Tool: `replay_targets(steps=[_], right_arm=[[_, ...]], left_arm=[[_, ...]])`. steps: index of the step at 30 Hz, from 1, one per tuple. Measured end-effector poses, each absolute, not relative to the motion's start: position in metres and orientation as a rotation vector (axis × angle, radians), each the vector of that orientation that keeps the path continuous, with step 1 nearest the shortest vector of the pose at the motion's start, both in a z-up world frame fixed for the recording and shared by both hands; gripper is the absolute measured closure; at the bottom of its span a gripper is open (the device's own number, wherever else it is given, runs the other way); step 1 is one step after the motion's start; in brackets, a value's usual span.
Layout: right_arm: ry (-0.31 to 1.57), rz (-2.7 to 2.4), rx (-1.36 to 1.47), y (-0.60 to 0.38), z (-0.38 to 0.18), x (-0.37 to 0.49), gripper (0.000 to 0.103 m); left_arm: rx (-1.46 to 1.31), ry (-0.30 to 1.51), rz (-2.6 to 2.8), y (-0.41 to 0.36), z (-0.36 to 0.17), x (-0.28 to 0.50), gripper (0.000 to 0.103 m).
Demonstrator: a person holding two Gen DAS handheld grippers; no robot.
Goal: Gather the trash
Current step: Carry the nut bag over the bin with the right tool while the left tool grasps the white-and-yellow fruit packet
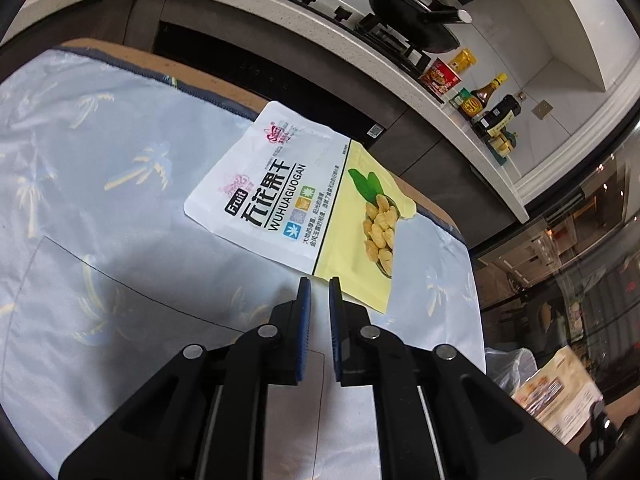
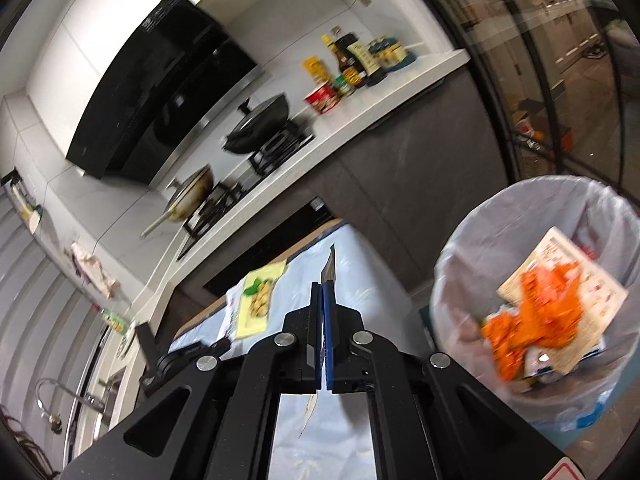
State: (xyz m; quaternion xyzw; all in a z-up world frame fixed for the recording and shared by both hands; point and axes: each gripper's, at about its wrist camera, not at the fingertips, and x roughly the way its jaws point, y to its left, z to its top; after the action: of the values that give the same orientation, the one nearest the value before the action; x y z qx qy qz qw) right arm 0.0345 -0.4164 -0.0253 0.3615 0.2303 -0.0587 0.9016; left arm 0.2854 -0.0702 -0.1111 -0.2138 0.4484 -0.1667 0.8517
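Near, left view: left tool (image 1: 319, 282), black with blue pads, its jaws drawn close with a narrow gap between them. The tips sit at the near edge of the snack packet (image 1: 288, 188); whether they pinch that edge cannot be told.

Near, right view: right tool (image 2: 322, 286), jaws closed on a thin wrapper (image 2: 330, 266) seen edge-on. It sticks up past the tips and hangs down behind the pads.

Middle: tabletop (image 1: 120, 46) under a pale blue cloth (image 1: 100, 160) printed with palm trees. The snack packet lies flat on the cloth towards its far right corner. It is white and yellow, with a picture of dried fruit.

Right of the tabletop, on the floor: trash bin (image 2: 540, 208) with a pale plastic liner. It holds a crumpled orange wrapper (image 2: 532, 312) and a printed carton (image 2: 560, 264).

Far: hob (image 2: 280, 148) with a dark wok (image 2: 260, 124) on it, and sauce bottles (image 2: 352, 60) grouped to its right.
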Motion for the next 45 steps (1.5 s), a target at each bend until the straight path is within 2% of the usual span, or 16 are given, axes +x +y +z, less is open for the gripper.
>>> replay_targets(steps=[16, 19, 22, 24, 27, 29, 30, 33, 38, 45], right_arm=[[0.382, -0.338, 0.736, -0.492, -0.013, -0.004, 0.101], [0.379, -0.350, 0.744, -0.496, -0.016, -0.008, 0.101], [0.386, -0.363, 0.752, -0.502, -0.020, -0.011, 0.101], [0.387, -0.374, 0.750, -0.505, -0.021, -0.013, 0.101], [0.390, -0.391, 0.755, -0.513, -0.024, -0.016, 0.101], [0.395, -0.408, 0.758, -0.521, -0.028, -0.018, 0.101], [0.398, -0.414, 0.760, -0.523, -0.030, -0.017, 0.101], [0.407, -0.430, 0.763, -0.530, -0.036, -0.016, 0.101], [0.415, -0.443, 0.776, -0.536, -0.046, -0.010, 0.101], [0.416, -0.442, 0.778, -0.534, -0.051, 0.003, 0.101]], left_arm=[[-0.242, 0.939, -0.446, -0.109, -0.075, 0.273, 0.094], [-0.293, 0.964, -0.487, -0.120, -0.075, 0.275, 0.085], [-0.294, 0.965, -0.470, -0.125, -0.073, 0.281, 0.068], [-0.293, 0.951, -0.430, -0.118, -0.071, 0.290, 0.050], [-0.278, 0.933, -0.384, -0.099, -0.067, 0.314, 0.040], [-0.240, 0.912, -0.347, -0.087, -0.063, 0.335, 0.040], [-0.215, 0.904, -0.339, -0.080, -0.062, 0.347, 0.034], [-0.121, 0.895, -0.322, -0.068, -0.064, 0.380, 0.027], [0.066, 0.914, -0.340, -0.065, -0.088, 0.423, 0.027], [0.079, 0.925, -0.450, -0.062, -0.107, 0.462, 0.027]])
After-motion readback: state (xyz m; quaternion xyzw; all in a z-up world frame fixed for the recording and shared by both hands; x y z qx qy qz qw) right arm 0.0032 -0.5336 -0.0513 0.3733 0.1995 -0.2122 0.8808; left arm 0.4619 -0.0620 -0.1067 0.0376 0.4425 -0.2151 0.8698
